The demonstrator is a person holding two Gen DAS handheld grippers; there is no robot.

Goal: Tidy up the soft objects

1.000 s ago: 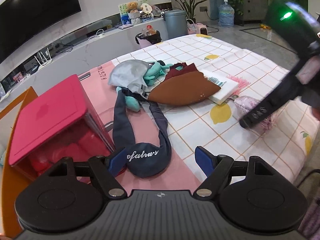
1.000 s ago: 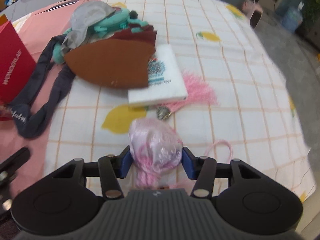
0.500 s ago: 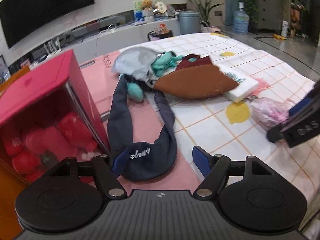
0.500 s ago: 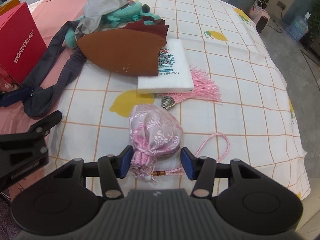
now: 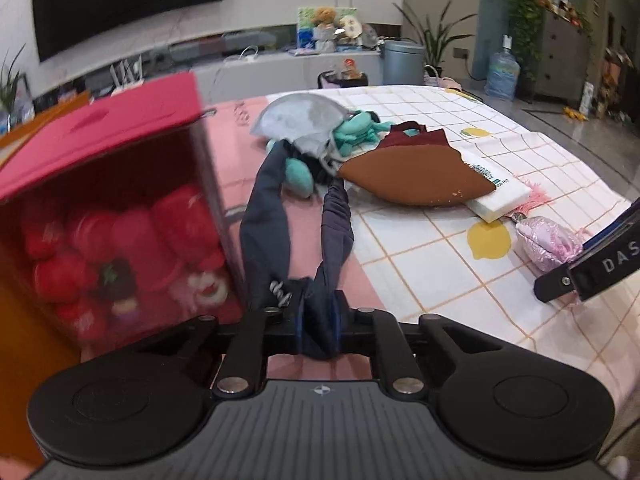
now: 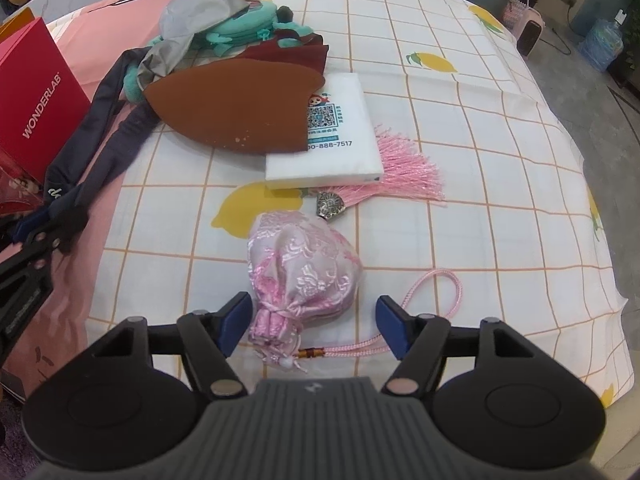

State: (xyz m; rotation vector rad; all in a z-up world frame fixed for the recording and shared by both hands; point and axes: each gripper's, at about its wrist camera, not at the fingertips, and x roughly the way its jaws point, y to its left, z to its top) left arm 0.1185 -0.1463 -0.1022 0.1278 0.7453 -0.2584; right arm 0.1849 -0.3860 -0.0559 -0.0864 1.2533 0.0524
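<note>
Living-room tabletop, lemon-check cloth. Left tool [image 5: 318, 322] has just closed, pinching the near end of the navy headband [image 5: 336, 220], whose length runs up-frame toward the pile. Right tool [image 6: 314, 326] has just opened; pink pouch [image 6: 304, 268] lies loose between its jaws.

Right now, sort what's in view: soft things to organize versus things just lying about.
To organize: navy headband (left gripper shut on it), pink pouch, teal plush toy, brown cloth, grey cloth.
Lying about: white packet, red box.
</note>
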